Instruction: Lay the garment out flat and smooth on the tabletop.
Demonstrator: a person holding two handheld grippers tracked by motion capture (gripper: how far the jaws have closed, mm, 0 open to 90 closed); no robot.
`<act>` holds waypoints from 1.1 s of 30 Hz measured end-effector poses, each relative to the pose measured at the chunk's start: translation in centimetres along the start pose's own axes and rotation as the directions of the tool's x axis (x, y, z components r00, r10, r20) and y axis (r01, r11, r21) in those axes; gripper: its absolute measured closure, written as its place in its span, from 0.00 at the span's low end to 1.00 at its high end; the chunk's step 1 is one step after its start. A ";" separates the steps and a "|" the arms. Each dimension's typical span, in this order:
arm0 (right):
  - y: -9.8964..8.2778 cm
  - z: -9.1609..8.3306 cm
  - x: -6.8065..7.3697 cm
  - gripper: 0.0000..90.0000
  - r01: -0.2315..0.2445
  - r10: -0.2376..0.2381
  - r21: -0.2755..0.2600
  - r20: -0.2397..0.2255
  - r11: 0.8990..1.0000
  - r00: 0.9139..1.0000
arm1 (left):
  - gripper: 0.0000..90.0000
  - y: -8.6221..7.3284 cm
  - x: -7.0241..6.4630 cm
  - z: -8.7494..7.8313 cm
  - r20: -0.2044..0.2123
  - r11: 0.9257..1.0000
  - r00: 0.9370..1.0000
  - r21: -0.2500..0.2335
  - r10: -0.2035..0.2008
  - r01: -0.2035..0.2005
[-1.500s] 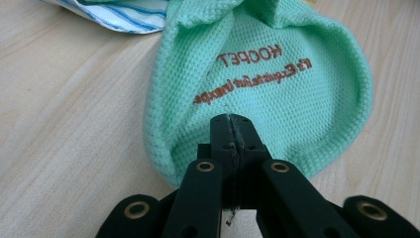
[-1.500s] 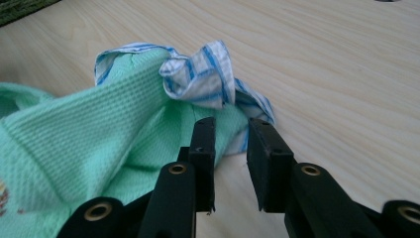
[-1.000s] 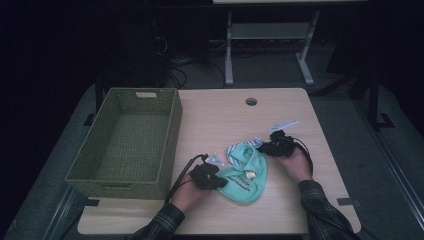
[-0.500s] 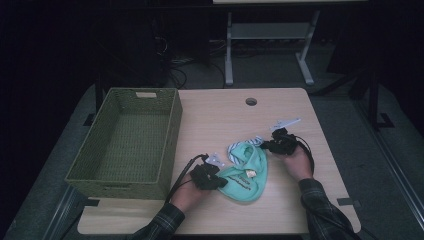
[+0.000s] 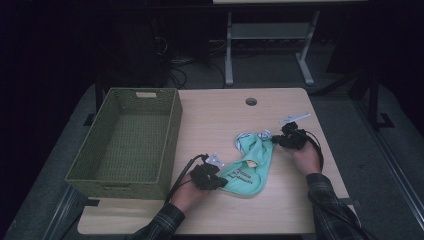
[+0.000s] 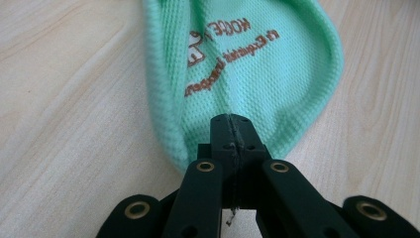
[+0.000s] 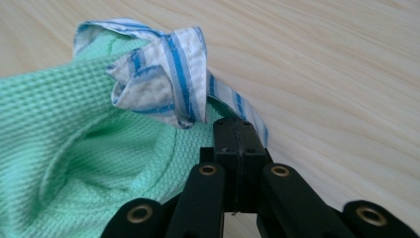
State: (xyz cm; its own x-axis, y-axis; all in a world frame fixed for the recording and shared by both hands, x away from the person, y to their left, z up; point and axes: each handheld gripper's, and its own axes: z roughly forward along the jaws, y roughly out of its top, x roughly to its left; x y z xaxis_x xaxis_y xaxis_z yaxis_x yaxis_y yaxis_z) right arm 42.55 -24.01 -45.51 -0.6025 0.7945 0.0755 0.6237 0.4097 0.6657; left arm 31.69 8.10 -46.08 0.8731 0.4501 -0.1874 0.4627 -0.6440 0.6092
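step: spread the bib (image 5: 252, 165) flat by drawing both grips apart, low over the desk (image 5: 220, 115), with even tension.
bib: mint green, bunched, right of the basket (image 5: 127, 142), toward the desk's near edge.
left fingers (image 6: 233, 130): fully closed, pinching the bib's near hem.
right fingers (image 7: 238, 134): just closing, now clamped on the edge by the striped trim (image 7: 168, 74).

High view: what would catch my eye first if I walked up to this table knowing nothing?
Probably the mint-green bib with brown lettering and blue-striped trim, lying crumpled near the middle of the wooden table. Each hand's black tongs are shut on it: the left tongs at its lower edge, the right tongs by the striped trim. A green woven basket sits on the table's left.
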 end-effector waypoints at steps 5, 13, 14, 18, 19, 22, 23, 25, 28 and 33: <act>-1.0 0.6 -0.6 1.00 -0.029 0.029 0.016 0.011 0.999 1.000 | 0.99 0.0 0.0 0.0 -0.001 1.000 1.000 0.000 -0.001 0.001; 0.2 -2.0 -0.7 0.92 -0.029 0.029 -0.049 0.007 0.998 1.000 | 0.99 0.0 -0.1 0.1 -0.004 1.000 1.000 -0.008 -0.003 0.003; 0.6 -2.6 -0.7 0.92 -0.028 0.029 -0.055 0.007 0.998 1.000 | 0.99 0.0 -0.1 0.1 -0.003 1.000 1.000 -0.008 -0.003 0.003; 2.0 -3.9 0.0 0.91 0.001 -0.002 -0.081 -0.004 0.997 1.000 | 0.99 0.0 0.0 0.0 -0.001 1.000 1.000 -0.003 0.003 -0.003; 2.2 -4.0 0.3 0.91 0.006 -0.007 -0.086 -0.009 0.996 1.000 | 0.99 0.0 0.0 0.0 -0.001 1.000 1.000 -0.003 0.003 -0.003; 2.9 -4.0 1.3 0.90 0.019 -0.022 -0.092 -0.033 0.996 0.999 | 0.99 0.1 0.0 0.0 -0.003 1.000 1.000 0.002 0.008 -0.008; 3.1 -3.8 1.7 0.90 0.022 -0.026 -0.093 -0.040 0.995 0.999 | 0.99 0.1 -0.1 0.1 -0.003 1.000 1.000 -0.007 -0.001 0.001; 3.5 -3.4 2.3 0.90 0.037 -0.042 -0.092 -0.051 0.995 0.998 | 0.99 0.1 0.0 0.1 -0.004 1.000 1.000 -0.005 0.002 -0.002; 4.0 -2.8 3.4 0.90 0.049 -0.055 -0.084 -0.073 0.995 0.996 | 0.99 0.1 0.0 0.1 -0.002 1.000 1.000 0.002 0.009 -0.009; 4.7 -1.3 5.0 0.90 0.084 -0.091 -0.067 -0.101 0.994 0.991 | 0.99 0.2 0.0 0.1 -0.002 1.000 1.000 0.005 0.012 -0.012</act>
State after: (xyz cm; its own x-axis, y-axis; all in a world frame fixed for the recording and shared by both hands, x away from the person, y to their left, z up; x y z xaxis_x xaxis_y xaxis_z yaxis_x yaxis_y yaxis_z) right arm 41.82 -18.70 -41.06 -0.7041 0.7044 0.0895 0.5359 0.4444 0.7179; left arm 31.80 7.97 -46.05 0.8782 0.4436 -0.1790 0.4533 -0.6520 0.6078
